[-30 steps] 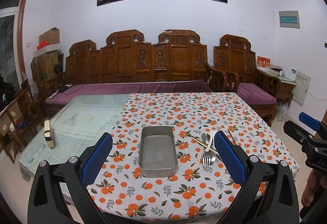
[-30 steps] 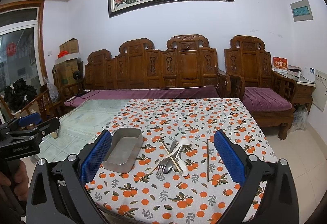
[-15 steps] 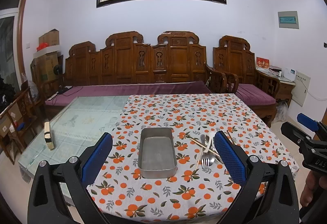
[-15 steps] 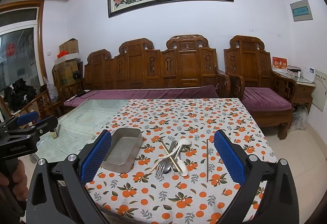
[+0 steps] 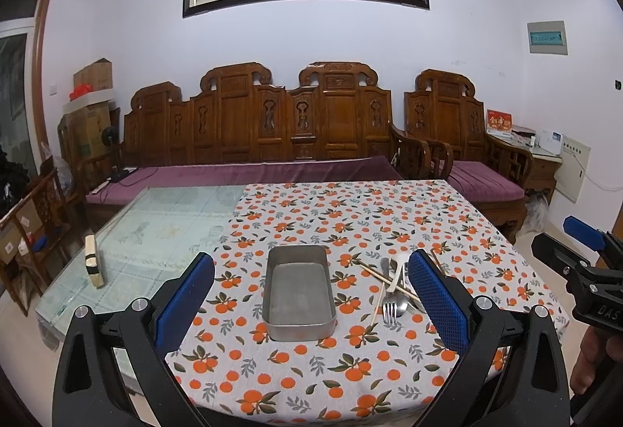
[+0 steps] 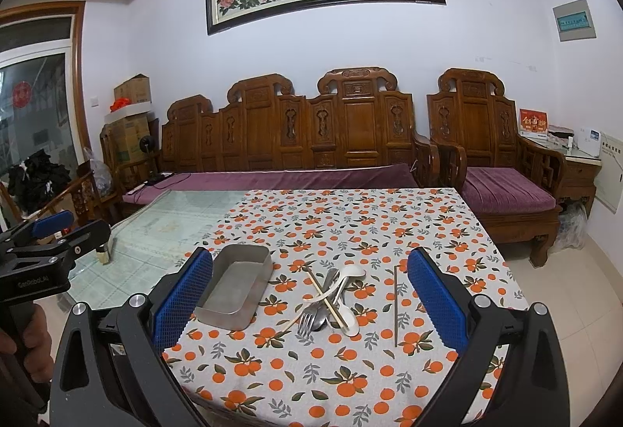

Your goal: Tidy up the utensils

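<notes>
Behind the orange-patterned tablecloth (image 6: 350, 232) a carved wooden bench (image 6: 296, 131) is seen; left gripper (image 5: 311, 294) and right gripper (image 6: 309, 294) are held spread, empty, before metal tray (image 5: 298, 290) and piled utensils (image 6: 331, 298), 1 chopstick (image 6: 396, 304) lying apart right

- Tray (image 5: 299, 290): dull brushed metal, matt inside, near centre of table.
- Fork (image 6: 309, 316): shiny metal; white spoon (image 6: 346, 316) beside it, glossy, looks ceramic or plastic.
- Chopsticks (image 6: 325, 296): pale, matt, wood-like.
- Tablecloth (image 6: 350, 228): matt printed cloth, orange-fruit pattern.
- Tabletop (image 5: 155, 232), far left: glossy glass.
- Sofa (image 5: 272, 115), far side: carved, polished dark wood; cushion (image 5: 241, 174) matt purple cloth.
- Left gripper (image 5: 310, 300), right gripper (image 6: 310, 300): black matt plastic; blue pads (image 6: 436, 300) rough, gridded.
</notes>
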